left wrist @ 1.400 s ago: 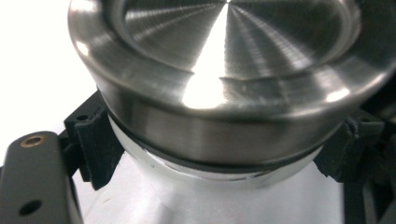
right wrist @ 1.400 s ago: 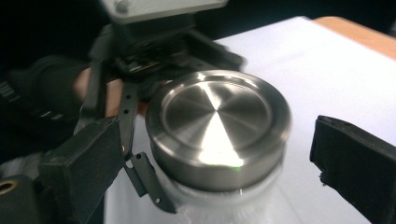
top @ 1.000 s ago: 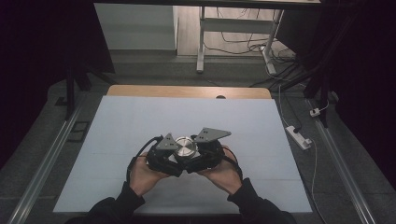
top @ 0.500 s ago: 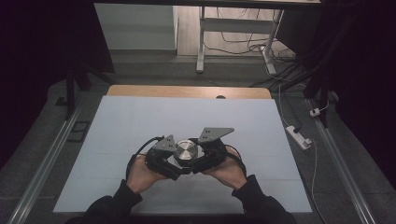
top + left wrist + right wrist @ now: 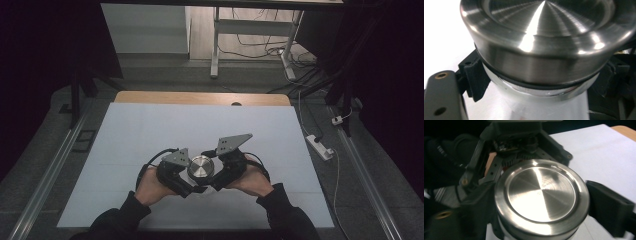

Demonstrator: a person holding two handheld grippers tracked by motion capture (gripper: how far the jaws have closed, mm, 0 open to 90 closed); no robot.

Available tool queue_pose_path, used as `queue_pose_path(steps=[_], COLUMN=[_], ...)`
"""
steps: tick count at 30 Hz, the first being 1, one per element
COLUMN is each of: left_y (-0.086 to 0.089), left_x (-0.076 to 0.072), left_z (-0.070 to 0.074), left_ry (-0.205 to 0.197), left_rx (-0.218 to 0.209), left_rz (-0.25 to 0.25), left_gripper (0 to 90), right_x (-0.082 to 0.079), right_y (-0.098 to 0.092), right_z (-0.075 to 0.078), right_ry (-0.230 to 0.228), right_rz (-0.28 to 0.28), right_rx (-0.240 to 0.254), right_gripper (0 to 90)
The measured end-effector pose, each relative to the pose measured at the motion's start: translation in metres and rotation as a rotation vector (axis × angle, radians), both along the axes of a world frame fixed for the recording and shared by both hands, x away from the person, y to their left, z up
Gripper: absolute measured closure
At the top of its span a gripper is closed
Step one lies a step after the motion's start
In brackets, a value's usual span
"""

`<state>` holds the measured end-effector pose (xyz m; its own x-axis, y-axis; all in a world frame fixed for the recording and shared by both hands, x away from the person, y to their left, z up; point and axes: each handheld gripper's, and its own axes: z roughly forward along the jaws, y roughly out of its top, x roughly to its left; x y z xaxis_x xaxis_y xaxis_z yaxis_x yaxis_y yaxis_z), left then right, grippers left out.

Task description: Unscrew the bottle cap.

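Container: a white jar [image 5: 544, 105] with a brushed steel lid [image 5: 200, 167], upright near the front middle of the table [image 5: 150, 130], between the two hands.
Lid: seated on the jar, a black ring [image 5: 506, 78] showing under its rim; no gap visible, so it looks on, tight or loose I cannot say.
Left gripper [image 5: 181, 175]: jaws partly closed around the white body just below the lid; one black pad [image 5: 475, 77] touches the wall.
Right gripper [image 5: 220, 172]: jaws set around the lid itself, a pad [image 5: 609, 207] against its rim; apparently gripping it.
Progress: both holds seem made, one for the body, one for the lid. Turning or lifting the lid is, by my reading, what is left.
Surroundings: white table cover, wooden edge [image 5: 200, 97] at the far side, a power strip [image 5: 320, 146] on the floor.
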<state>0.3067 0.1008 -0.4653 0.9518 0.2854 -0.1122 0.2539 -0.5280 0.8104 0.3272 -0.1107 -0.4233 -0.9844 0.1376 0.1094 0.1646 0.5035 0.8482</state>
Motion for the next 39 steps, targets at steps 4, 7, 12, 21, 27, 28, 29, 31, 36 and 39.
queue_pose_path(steps=[4, 7, 12, 21, 27, 28, 29, 31, 36, 39], left_y=[0.004, 0.001, -0.005, -0.005, 0.003, 0.003, 0.003, 0.003, 0.003, 0.003], left_x=[0.002, 0.0, -0.002, -0.003, 0.001, 0.001, 0.001, 0.002, 0.002, 0.003], left_z=[0.001, 0.001, 0.002, 0.003, 0.003, 0.003, 0.003, 0.002, 0.001, 0.001], left_ry=[-0.009, -0.019, -0.028, -0.026, 0.01, 0.017, 0.017, 0.018, 0.016, 0.015], left_rx=[0.014, 0.039, 0.067, 0.052, -0.016, -0.026, -0.026, -0.029, -0.021, -0.016], left_rz=[0.132, 0.194, 0.234, 0.182, 0.002, -0.01, -0.01, -0.031, -0.032, -0.035], left_gripper=[15.4, 15.4, 15.4, 15.4, 15.4, 15.4, 15.4, 15.4, 15.4, 15.4], right_x=[0.001, -0.001, -0.008, -0.01, -0.003, -0.003, -0.002, -0.002, -0.001, -0.002], right_y=[0.0, 0.004, 0.017, 0.016, 0.007, 0.006, 0.005, 0.004, 0.004, 0.004], right_z=[0.005, 0.002, -0.006, -0.006, -0.004, -0.003, -0.003, -0.003, -0.004, -0.003], right_ry=[0.026, 0.011, -0.037, -0.046, 0.005, 0.01, 0.012, 0.008, 0.008, 0.003], right_rz=[-0.151, -0.24, -0.315, -0.29, -0.13, -0.096, -0.083, -0.061, -0.058, -0.059], right_rx=[0.025, 0.013, 0.0, 0.022, 0.057, 0.067, 0.071, 0.066, 0.065, 0.067], right_gripper=[3.8, 5.6, 9.4, 18.4, 18.6, 18.6, 18.6, 18.7, 18.8, 18.8])
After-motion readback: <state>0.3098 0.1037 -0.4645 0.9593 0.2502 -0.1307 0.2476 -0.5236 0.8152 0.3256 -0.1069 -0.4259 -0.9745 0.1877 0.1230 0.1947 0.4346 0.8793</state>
